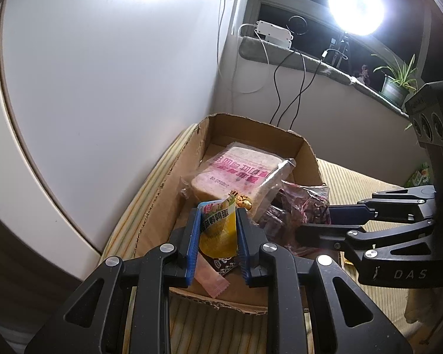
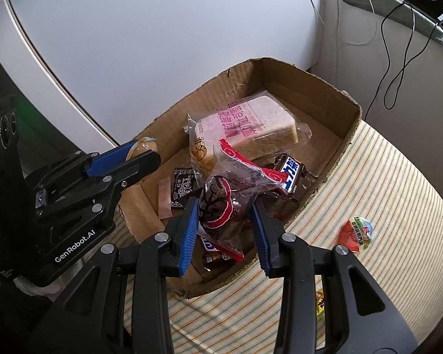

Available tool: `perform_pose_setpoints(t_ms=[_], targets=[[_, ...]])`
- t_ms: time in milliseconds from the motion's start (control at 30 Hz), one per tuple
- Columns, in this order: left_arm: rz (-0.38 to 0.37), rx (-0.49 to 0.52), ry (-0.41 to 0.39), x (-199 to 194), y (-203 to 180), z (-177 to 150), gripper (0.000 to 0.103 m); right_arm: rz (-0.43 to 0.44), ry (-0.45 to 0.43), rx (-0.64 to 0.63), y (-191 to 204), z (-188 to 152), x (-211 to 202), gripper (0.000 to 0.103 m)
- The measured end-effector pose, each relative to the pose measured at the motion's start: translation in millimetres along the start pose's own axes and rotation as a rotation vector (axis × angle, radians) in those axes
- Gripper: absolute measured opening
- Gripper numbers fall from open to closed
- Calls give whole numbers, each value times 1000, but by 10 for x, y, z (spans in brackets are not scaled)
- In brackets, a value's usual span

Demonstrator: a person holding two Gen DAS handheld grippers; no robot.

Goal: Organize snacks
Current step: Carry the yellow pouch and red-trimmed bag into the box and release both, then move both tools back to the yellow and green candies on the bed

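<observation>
Blue-padded fingers of the left gripper [image 1: 217, 236] are seen pressed against both sides of a yellow snack pouch [image 1: 217, 230], which is held upright between them, over the near end of the cardboard box [image 1: 159, 194]; the gripper is angled downward into the box. From the right wrist view, the right gripper [image 2: 226, 230] is tilted steeply down and its pads are closed on a clear red-printed wrapper [image 2: 221, 206], gripped at its lower end, above the pile in the box. Just behind that wrapper a Snickers bar [image 2: 291, 171] is lying, and beyond it a wrapped bread slice [image 2: 248, 124] is propped across the middle of the box. A pink sachet [image 2: 164, 200] and a small black packet [image 2: 182, 185] are lying on the box floor toward its left wall. Outside the box, on the striped cloth [image 2: 369, 177], a red-and-green snack packet [image 2: 357, 233] is seen well apart to the right.
</observation>
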State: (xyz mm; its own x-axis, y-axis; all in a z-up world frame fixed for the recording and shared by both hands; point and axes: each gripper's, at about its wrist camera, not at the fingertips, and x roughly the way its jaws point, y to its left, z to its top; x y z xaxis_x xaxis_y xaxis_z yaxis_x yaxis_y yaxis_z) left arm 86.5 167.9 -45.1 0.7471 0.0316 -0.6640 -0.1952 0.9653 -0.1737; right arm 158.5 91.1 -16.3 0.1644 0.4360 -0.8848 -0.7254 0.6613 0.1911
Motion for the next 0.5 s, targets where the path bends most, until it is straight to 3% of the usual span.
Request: perform_pose_setpoints(t_ms=[167,233,333,500], targets=[[14,5,-4,-5,-22,10,22,-9,-2,-11,22,3,22,38],[19,10,-7,-13,-30,16,25,-15,-7,-14,31,-1,5,49],[28,19,-10,-20,-41,21,39,-17,-28,-22,24,-2,-52,67],[39,21,-14,-31,-42,33,59,-28,-49,-31,6,-14,-143,78]])
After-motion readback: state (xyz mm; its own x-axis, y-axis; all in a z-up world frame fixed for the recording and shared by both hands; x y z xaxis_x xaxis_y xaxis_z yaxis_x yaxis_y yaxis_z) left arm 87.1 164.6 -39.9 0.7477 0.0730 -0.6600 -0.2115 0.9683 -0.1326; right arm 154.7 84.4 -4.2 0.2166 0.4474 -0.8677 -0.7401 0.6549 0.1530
